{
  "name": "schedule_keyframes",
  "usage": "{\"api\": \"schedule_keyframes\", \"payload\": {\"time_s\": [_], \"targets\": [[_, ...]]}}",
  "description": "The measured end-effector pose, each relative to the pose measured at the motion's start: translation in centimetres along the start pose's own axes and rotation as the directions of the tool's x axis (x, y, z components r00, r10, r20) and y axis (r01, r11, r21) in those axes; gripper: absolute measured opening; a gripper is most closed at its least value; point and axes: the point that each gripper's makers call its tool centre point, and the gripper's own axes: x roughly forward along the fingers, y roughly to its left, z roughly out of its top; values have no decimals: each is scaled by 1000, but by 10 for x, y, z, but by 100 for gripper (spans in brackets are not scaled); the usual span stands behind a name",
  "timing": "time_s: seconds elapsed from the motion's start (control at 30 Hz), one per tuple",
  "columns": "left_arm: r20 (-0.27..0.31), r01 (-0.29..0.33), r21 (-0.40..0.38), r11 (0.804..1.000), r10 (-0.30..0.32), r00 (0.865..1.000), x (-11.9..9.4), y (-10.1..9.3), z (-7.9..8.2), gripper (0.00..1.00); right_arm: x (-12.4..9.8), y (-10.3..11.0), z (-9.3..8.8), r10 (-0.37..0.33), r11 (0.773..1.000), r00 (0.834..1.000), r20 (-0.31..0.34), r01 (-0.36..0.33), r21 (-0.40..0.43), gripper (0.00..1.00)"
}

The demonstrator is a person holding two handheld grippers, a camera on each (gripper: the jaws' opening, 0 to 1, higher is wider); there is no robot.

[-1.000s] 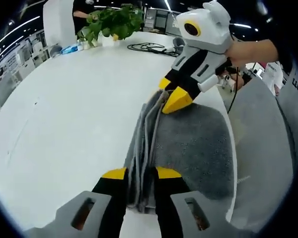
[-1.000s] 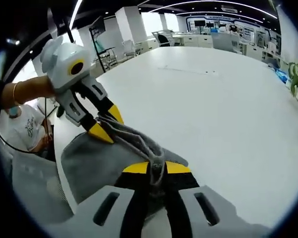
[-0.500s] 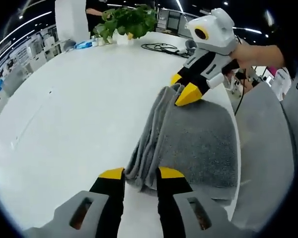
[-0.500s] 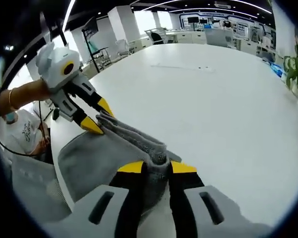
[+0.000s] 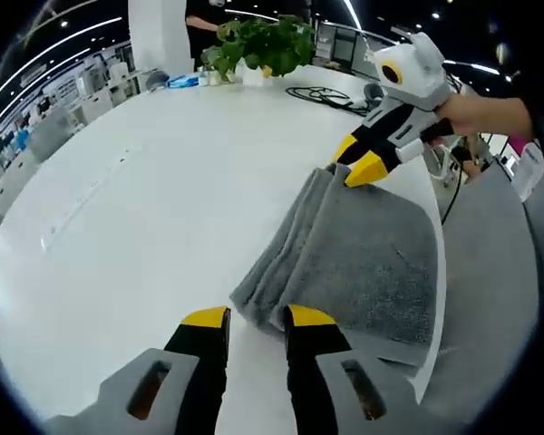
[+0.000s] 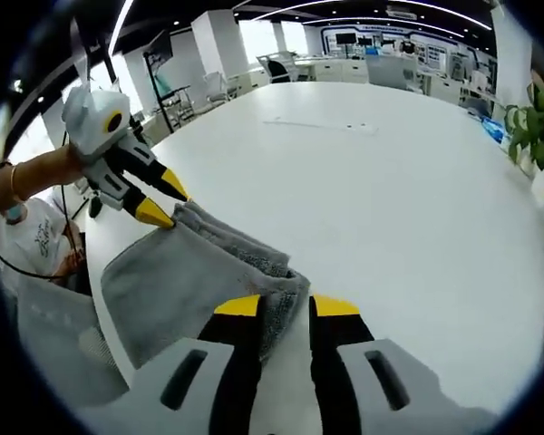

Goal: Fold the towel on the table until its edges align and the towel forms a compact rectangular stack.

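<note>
Towel (image 5: 363, 258) now released (folded flat), both grippers' jaws parted, drawn back.

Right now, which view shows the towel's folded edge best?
The left gripper view: the towel lies spread, its layered fold running from the left gripper to the right gripper. The right gripper view shows the same fold nearer and foreshortened, one corner behind its own jaws.

a broad white round-edged table (image 5: 145, 208) spreads under dark ceilings with bright strip lights (image 6: 127, 23). a leafy green potted plant (image 5: 263, 45) and black coiled cables (image 5: 322, 93) sit at its far edge; white office desks (image 6: 390, 68) stand beyond.
</note>
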Motion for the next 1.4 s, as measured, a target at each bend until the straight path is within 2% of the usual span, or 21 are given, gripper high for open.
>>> {"api": "schedule_keyframes", "payload": {"time_s": [0.07, 0.4, 0.53, 0.57, 0.6, 0.67, 0.83, 0.93, 1.1, 1.4], "targets": [[1, -10, -18, 1000, 10, 1000, -1, 5, -3, 26, -4, -1, -2, -4, 1000, 1000, -3, 4, -4, 18], [10, -49, -40, 998, 50, 999, -11, 7, -3, 27, -15, -11, -1, -32, 999, 999, 2, 32, -10, 15], [22, -3, -31, 1000, 4, 1000, -12, 2, -3, 26, -21, -14, -3, -36, 999, 999, 6, 36, -8, 15], [-15, 33, -28, 999, -33, 999, -11, -4, -9, 25, -22, -15, -3, -37, 999, 999, 6, 37, -6, 15], [-51, 42, -1, 999, -42, 998, -11, -6, -15, 25, -23, -13, -4, -32, 999, 999, 6, 32, -4, 15], [-39, 8, 46, 999, -6, 999, -11, -1, -16, 25, -25, -12, -4, -34, 999, 999, 7, 34, -3, 15], [9, 10, -31, 999, -9, 1000, -20, -2, -11, 26, -25, -11, -2, -34, 999, 999, 15, 34, -7, 15], [12, -5, -25, 1000, 6, 1000, -25, -1, -10, 26, -27, -9, -1, -25, 1000, 1000, 16, 25, -11, 15], [64, -9, -15, 1000, 10, 998, -34, -4, -3, 26, -31, -1, 5, 7, 999, 1000, 27, -5, -44, 17], [95, 9, 54, 998, -14, 995, -43, -28, 5, 41, -39, 18, 2, 58, 992, 998, 7, -57, -110, 25]]}}
